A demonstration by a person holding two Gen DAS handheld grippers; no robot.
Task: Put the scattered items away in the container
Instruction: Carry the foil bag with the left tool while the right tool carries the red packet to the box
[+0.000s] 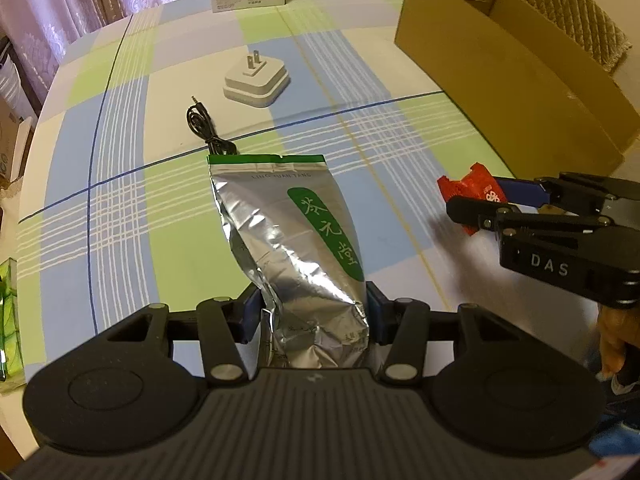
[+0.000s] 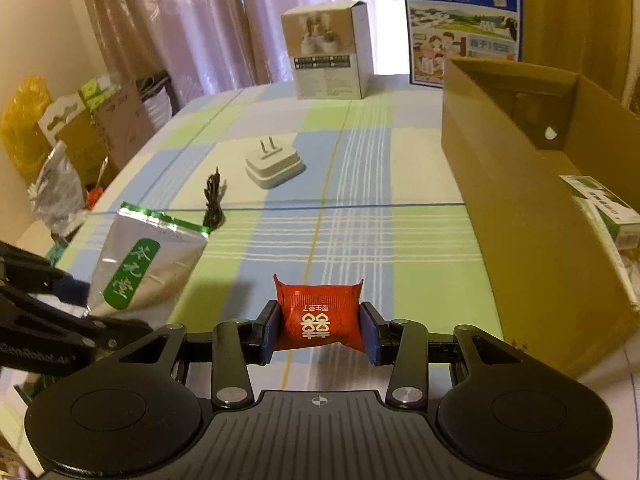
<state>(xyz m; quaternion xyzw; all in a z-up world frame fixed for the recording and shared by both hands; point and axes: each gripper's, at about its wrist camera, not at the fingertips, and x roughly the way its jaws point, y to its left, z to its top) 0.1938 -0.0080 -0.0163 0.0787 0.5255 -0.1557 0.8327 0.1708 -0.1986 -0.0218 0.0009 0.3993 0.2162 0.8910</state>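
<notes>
My left gripper (image 1: 314,312) is shut on a silver foil tea pouch (image 1: 296,240) with a green label, held above the table; it also shows in the right wrist view (image 2: 140,264). My right gripper (image 2: 320,332) is shut on a red candy packet (image 2: 320,316), also visible in the left wrist view (image 1: 472,194). A white plug adapter (image 1: 256,82) (image 2: 274,164) and a black audio cable (image 1: 206,126) (image 2: 214,200) lie on the checked tablecloth. The open cardboard box (image 1: 508,76) (image 2: 516,200) stands at the right.
A white product box (image 2: 330,50) and a milk carton case (image 2: 464,20) stand at the table's far edge. Green-and-white cartons (image 2: 604,208) lie inside the cardboard box. Bags and boxes (image 2: 80,132) sit beyond the table's left edge.
</notes>
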